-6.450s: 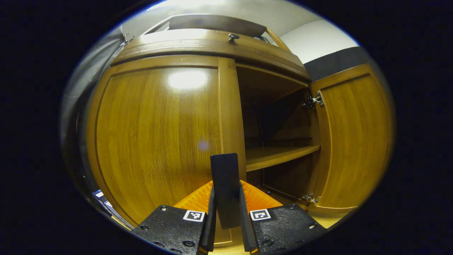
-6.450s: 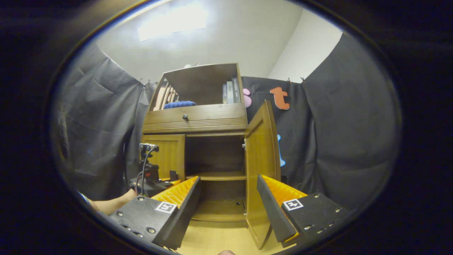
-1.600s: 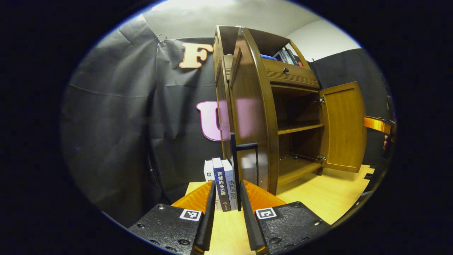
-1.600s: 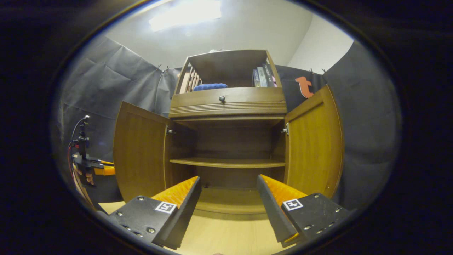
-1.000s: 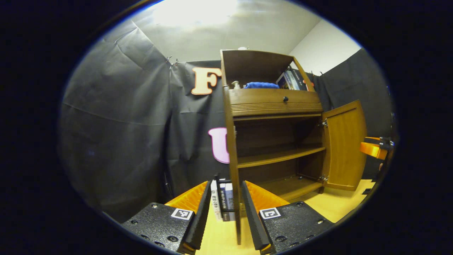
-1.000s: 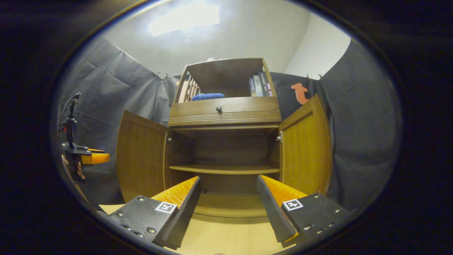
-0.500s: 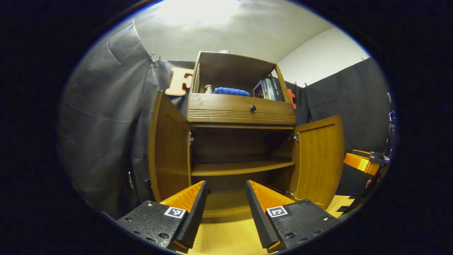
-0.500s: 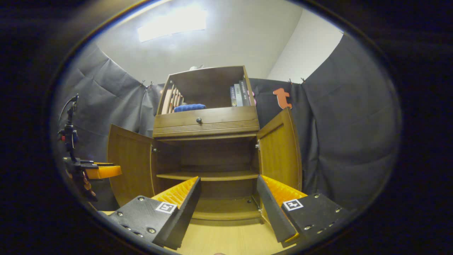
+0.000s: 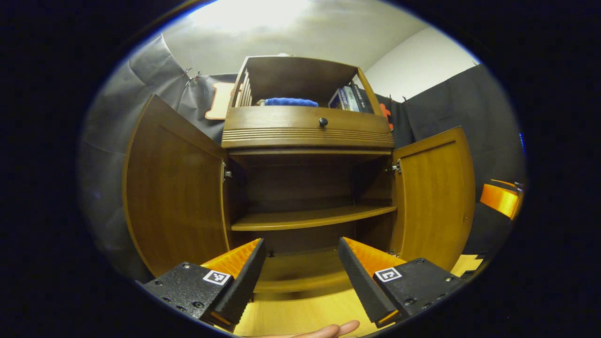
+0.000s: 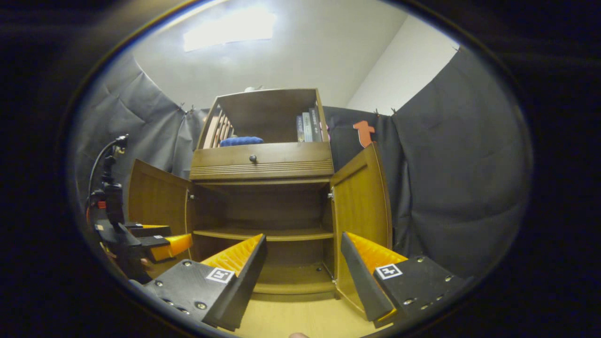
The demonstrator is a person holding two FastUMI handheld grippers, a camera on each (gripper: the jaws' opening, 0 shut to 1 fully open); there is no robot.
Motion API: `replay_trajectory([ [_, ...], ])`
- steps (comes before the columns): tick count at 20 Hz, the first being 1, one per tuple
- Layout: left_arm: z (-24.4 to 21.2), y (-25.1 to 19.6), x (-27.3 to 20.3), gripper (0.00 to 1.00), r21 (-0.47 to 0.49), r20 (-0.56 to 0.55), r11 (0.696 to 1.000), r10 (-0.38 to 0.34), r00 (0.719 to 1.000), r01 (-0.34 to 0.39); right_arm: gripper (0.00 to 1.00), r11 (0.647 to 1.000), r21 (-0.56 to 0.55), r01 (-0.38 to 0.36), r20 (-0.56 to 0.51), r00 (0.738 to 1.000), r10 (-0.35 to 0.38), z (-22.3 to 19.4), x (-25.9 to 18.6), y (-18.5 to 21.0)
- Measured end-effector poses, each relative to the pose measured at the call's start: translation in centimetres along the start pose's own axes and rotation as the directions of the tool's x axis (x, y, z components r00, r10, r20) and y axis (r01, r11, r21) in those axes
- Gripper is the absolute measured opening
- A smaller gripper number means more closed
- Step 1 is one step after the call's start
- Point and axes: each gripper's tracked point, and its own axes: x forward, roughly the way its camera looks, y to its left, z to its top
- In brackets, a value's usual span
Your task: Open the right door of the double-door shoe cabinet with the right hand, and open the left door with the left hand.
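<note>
The shoe cabinet (image 9: 305,136) stands straight ahead of both grippers with both doors swung wide, so judged from how things lie, the opening itself looks done and any coming move is only a drawing away.

In the left gripper view the left gripper (image 9: 298,274) has its jaws spread wide with nothing between them, and they point at the middle of the open lower compartment. The left door (image 9: 176,188) stands out to the left of them, its long axis upright, its inner face turned toward the opening. It is apart from the jaws, not touched. The right door (image 9: 434,192) stands out on the far right, likewise upright and free. A fingertip (image 9: 328,330) shows at the bottom edge.

In the right gripper view the right gripper (image 10: 303,272) is also wide open and empty, aimed at the lower compartment. The right door (image 10: 361,211) lies just right of its line and is the nearer door to it. The left door (image 10: 157,199) is off to the left, with the left gripper (image 10: 155,241) near it.

Inside the lower compartment, a shelf (image 9: 312,217) crosses from side to side, and I see nothing on it or on the cabinet floor below. The top compartment holds a blue cloth (image 9: 291,101) and some books (image 9: 350,97), above a drawer with a dark knob (image 9: 323,122). The cabinet rests on a pale wooden tabletop (image 9: 300,314).
</note>
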Motion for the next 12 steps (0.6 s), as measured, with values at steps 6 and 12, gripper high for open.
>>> replay_trajectory([
  [6, -1.4, -0.1, 2.7, 1.0, -0.008, -0.014, 1.0, 0.017, 1.0, -0.017, 0.94, 1.0, -0.021, 0.013, -0.044, 0.999, -0.014, -2.6, 2.8, 1.2],
  [12, -0.8, 2.1, 3.1, 0.97, 0.007, 0.008, 0.998, 0.058, 0.998, -0.059, 0.94, 1.0, -0.017, 0.017, -0.099, 0.995, -0.018, -5.7, 4.9, 2.6],
])
